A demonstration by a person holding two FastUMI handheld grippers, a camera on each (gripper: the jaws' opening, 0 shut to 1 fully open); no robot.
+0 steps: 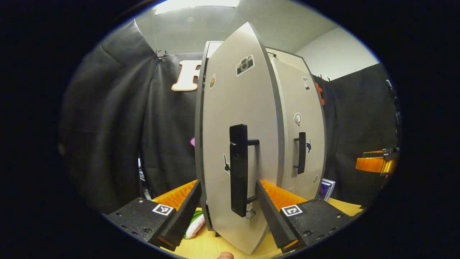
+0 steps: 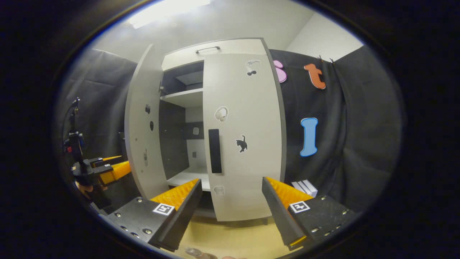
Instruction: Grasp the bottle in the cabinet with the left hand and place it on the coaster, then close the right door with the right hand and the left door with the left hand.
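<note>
The grey cabinet's left door [image 1: 244, 108] stands open, turned edge-on to me, with its black bar handle [image 1: 239, 169] between the spread fingers of my open left gripper [image 1: 228, 183]. Behind it the right door [image 1: 305, 144] lies shut against the cabinet. In the right gripper view the right door [image 2: 244, 136] is shut, and the left door [image 2: 143, 126] swings out toward the left gripper [image 2: 104, 171], which is held in a hand. My right gripper [image 2: 231, 181] hangs open in front of the right door, clear of it. A clear rounded object [image 2: 196, 252] shows at the bottom edge.
The cabinet stands on a wooden table [image 2: 233, 233]. A green, white and pink thing [image 1: 194, 223] lies by the left door's foot. Small white boxes [image 2: 305, 187] sit right of the cabinet. The other gripper [image 1: 377, 163] hovers at the far right. Bare shelves [image 2: 185, 97] show through the gap.
</note>
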